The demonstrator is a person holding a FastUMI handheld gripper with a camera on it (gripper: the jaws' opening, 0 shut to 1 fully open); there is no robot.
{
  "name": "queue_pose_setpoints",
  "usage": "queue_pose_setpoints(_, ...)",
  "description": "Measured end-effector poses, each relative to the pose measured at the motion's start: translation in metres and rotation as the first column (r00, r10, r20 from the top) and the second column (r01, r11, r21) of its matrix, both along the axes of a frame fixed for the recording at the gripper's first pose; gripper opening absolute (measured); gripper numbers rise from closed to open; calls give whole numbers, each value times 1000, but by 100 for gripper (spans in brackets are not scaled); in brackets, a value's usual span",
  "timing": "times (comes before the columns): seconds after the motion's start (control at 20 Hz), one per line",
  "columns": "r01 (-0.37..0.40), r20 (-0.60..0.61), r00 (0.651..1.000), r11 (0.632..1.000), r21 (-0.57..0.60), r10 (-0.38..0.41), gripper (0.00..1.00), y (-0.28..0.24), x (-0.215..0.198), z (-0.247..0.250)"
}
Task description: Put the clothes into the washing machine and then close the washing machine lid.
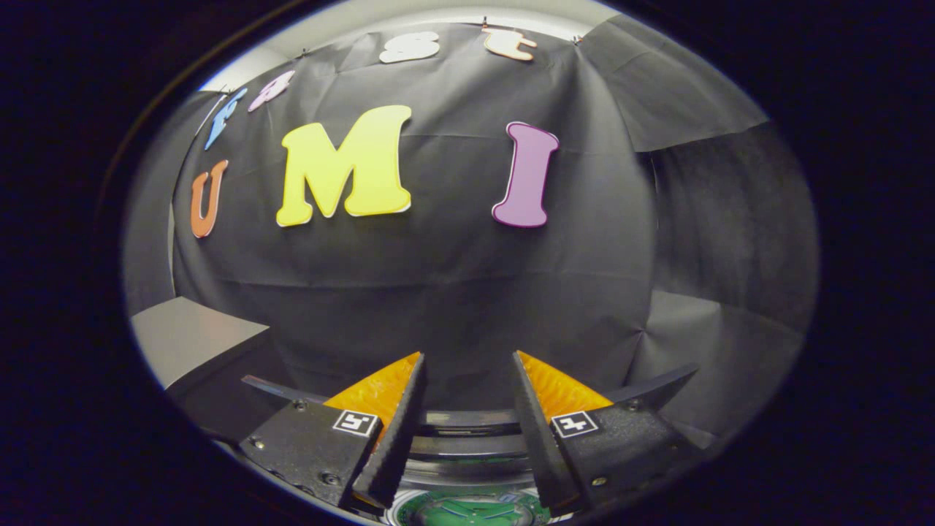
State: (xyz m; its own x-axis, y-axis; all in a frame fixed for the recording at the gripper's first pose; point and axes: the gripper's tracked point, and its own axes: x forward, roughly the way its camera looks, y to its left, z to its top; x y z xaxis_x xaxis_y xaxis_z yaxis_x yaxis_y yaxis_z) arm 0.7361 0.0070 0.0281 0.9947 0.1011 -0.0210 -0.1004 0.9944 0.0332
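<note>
Above washing machine (467,446), gripper (467,365) agape.

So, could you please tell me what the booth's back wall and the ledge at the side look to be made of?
The back wall looks like matte black cloth: it creases and hangs in folds. The ledge looks like a rigid, smooth grey board, perhaps laminate; hard to tell. The gripper has its jaws open, holding nothing.

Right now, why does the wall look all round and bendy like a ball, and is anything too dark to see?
In the gripper view the fisheye lens bulges the black cloth wall and curves its folds; the open gripper looks sharp, holding nothing; the round rim below the fingers catches pale glare; the corner beside the grey surface sinks into shadow.
</note>
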Motion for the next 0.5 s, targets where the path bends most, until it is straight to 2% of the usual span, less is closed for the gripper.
queue_pose_setpoints(0.5,-1,-4,1000,1000,-6,1,73,2,-2,0)
